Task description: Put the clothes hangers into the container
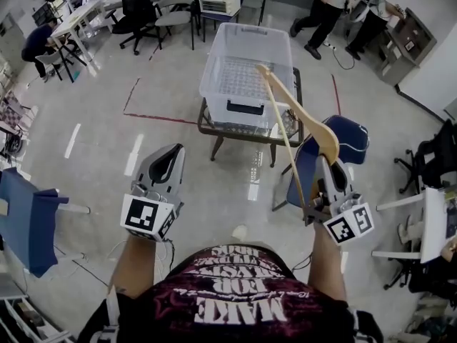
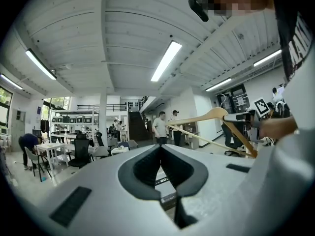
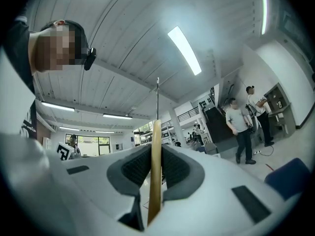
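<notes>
Right gripper clenched on a wooden hanger, held edge-on between the pads. In head view the hanger's far end overlaps the clear container. The container sits on a low worktop. Left gripper clenched, nothing grasped.

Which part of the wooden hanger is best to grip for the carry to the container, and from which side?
Its broad middle, beside the hook, approached edge-on so the pads meet the two flat faces. The wooden hanger is a thin, flat board there, while its lower bar is slim and likely to twist. The right claw grips it this way.
</notes>
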